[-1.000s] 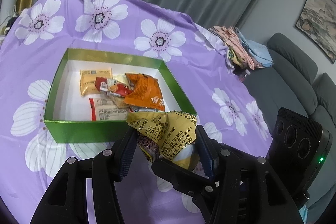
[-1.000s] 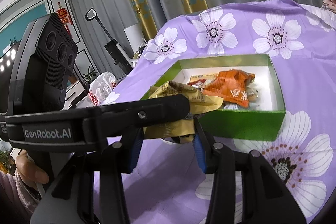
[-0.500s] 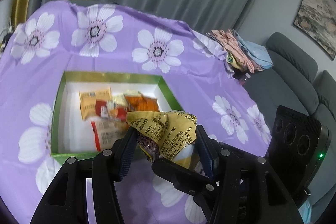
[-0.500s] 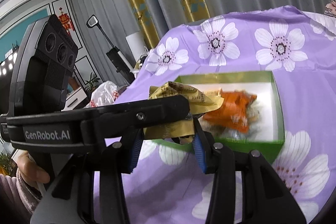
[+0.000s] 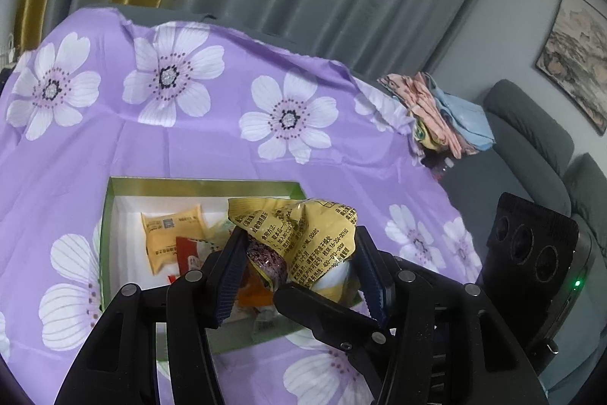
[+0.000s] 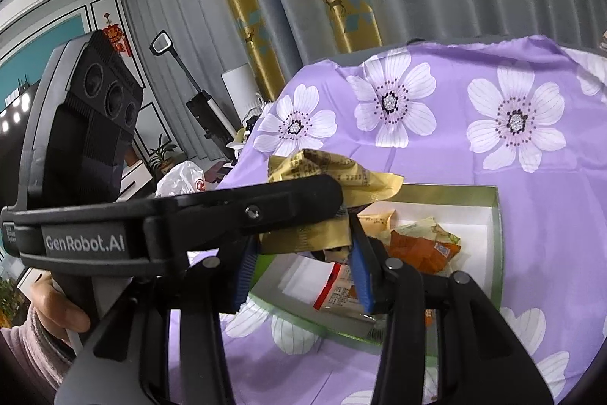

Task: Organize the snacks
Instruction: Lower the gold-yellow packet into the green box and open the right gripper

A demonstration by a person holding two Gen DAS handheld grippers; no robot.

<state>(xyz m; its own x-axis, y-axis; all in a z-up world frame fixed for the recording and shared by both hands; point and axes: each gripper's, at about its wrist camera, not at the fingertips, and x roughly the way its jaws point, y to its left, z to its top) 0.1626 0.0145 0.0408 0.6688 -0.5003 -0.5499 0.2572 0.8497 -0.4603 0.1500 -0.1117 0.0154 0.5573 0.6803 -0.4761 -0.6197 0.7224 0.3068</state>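
Observation:
A crumpled yellow snack bag (image 5: 315, 230) hangs above the green box (image 5: 205, 183), and both grippers hold it. My left gripper (image 5: 301, 241) is shut on it, blue pads pressing its sides. My right gripper (image 6: 303, 241) is shut on the same yellow bag (image 6: 334, 173). One of the right gripper's fingers (image 5: 322, 306) crosses under the bag in the left wrist view. A left gripper finger (image 6: 246, 211) crosses the right wrist view. The white-lined box (image 6: 455, 190) holds an orange packet (image 6: 421, 249), a yellow packet (image 5: 170, 234) and a red-and-white one (image 5: 189, 253).
A purple flowered cloth (image 5: 189, 139) covers the table. Folded clothes (image 5: 436, 112) are piled at its far right edge, beside a grey sofa (image 5: 531, 139). A white plastic bag (image 6: 182, 177) and a stick vacuum (image 6: 205, 112) stand off the table's left. A person's hand (image 6: 57, 306) grips the left handle.
Both grippers have risen and moved forward together with the yellow bag. The box has slid lower in both views and now lies beneath the bag.

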